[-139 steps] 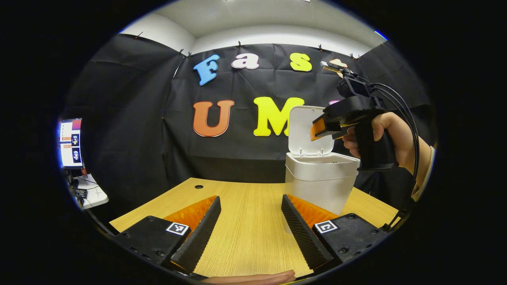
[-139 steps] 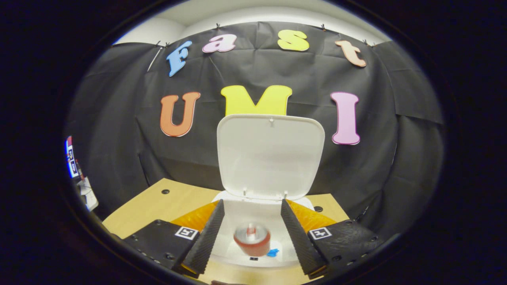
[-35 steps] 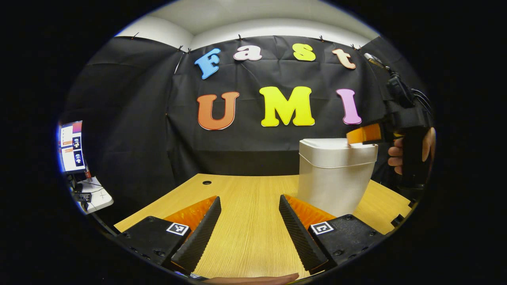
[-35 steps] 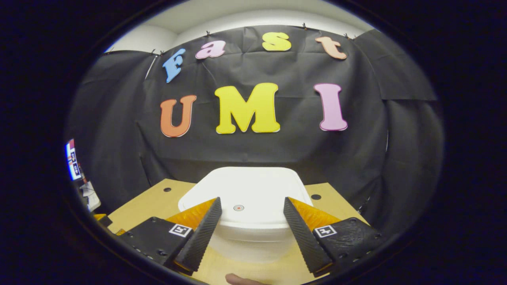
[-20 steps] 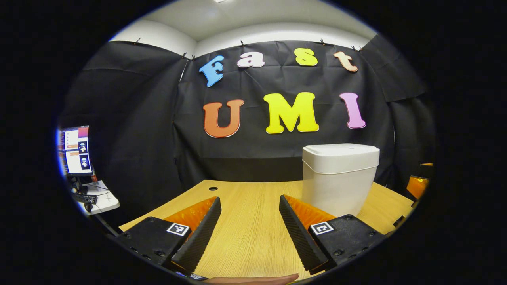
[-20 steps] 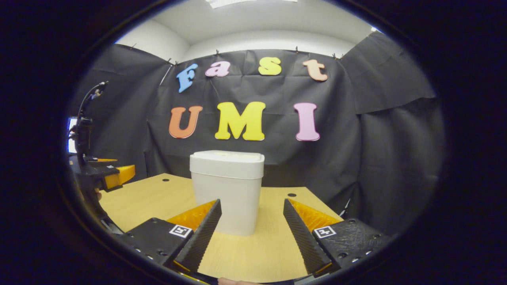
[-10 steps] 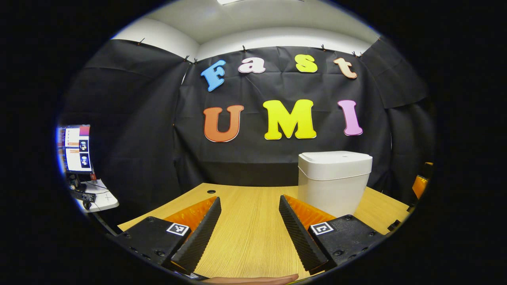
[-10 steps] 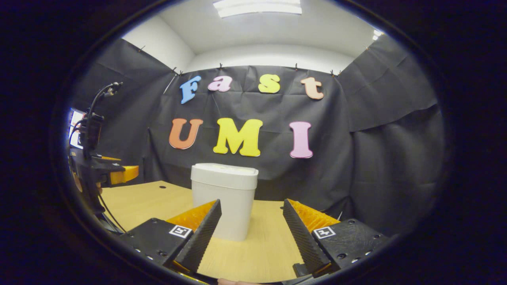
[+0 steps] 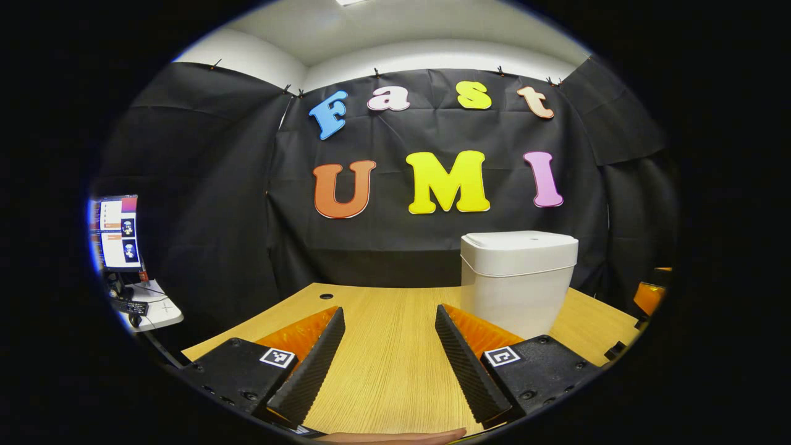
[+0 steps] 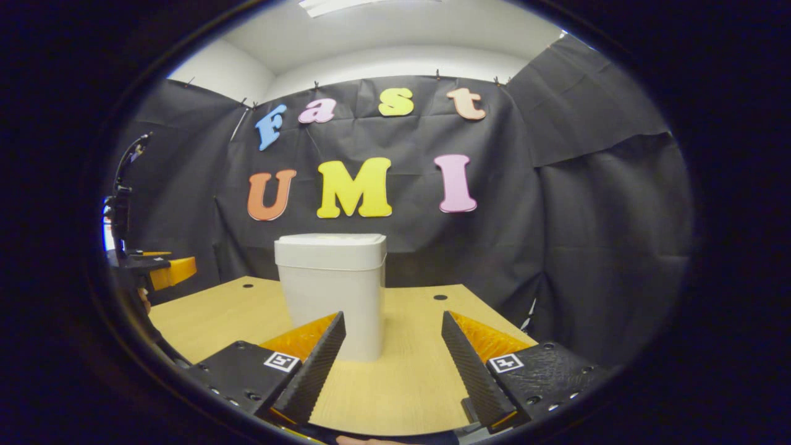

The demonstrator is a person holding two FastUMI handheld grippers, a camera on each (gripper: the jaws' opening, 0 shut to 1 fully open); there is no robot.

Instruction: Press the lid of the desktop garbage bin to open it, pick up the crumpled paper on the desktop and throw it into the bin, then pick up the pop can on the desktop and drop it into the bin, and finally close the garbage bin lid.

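The white plastic desktop garbage bin (image 9: 518, 281) stands upright on the light wooden tabletop (image 9: 383, 358), toward its far side, with its flat white lid (image 9: 519, 240) down and flush on the rim. In my right gripper view the same bin (image 10: 332, 290) sits just left of centre, ahead of my fingers, its lid (image 10: 330, 240) level on top.

My left gripper (image 9: 386, 358) hovers low over bare wood, its two fingers spread wide apart with nothing between them; the bin rises just beyond my right-hand finger. My right gripper (image 10: 392, 361) is likewise spread wide and holds nothing, the bin standing behind its left-hand finger (image 10: 312, 371). At the left edge of the right gripper view I can see my left gripper (image 10: 151, 269) farther off, above the table's edge.

Round cable holes (image 9: 325, 296) dot the tabletop's far edge. A lit monitor (image 9: 115, 232) stands on a small white side table (image 9: 151, 312) off to the left, outside the booth's black cloth.
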